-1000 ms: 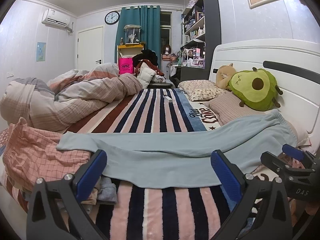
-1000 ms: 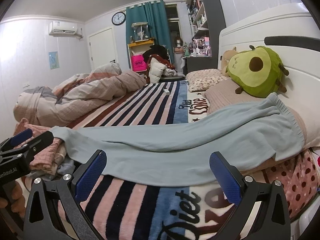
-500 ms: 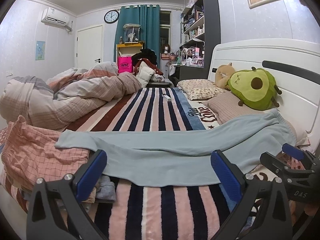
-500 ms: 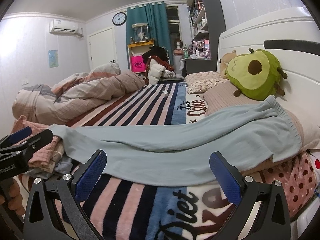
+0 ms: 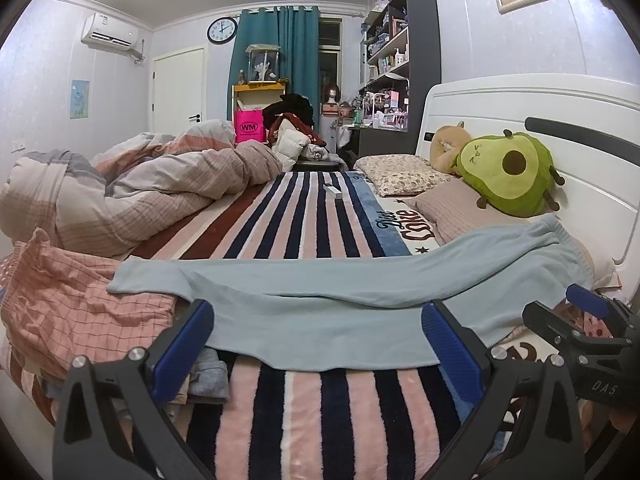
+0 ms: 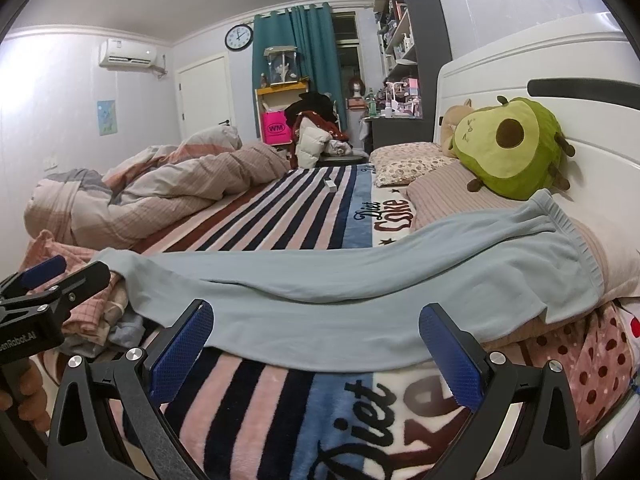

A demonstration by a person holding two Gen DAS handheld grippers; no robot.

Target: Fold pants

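Pale blue pants (image 5: 340, 312) lie stretched lengthwise along the near edge of a bed, one leg laid over the other, waistband (image 6: 568, 232) raised on a beige pillow (image 6: 452, 200) at the headboard end and cuffs (image 5: 120, 280) reaching the pink checked clothes (image 5: 60, 308) piled toward the foot end. The lie suggests the garment has been halved leg on leg and spread flat so that it can next be folded end to end. The left gripper (image 5: 320, 344) hovers just short of the pants' near hem toward the cuffs, blue pads spread wide and holding nothing; the right gripper (image 6: 316, 340), equally wide and empty, faces the hem closer to the waistband, and a hand (image 6: 24, 392) shows at the left gripper's grip in the right view. The two tools sit apart along the garment, probably so each can take one end. The striped blanket (image 5: 312, 216) beneath gives a flat working surface, though the rise onto the pillow leaves the waistband end sloped and liable to slide when lifted. A bunched duvet (image 5: 140, 188) is pushed to the far side of the bed, seemingly to clear room, and an avocado plush (image 5: 508, 172) leans on the white headboard (image 5: 500, 100) well behind the pants.
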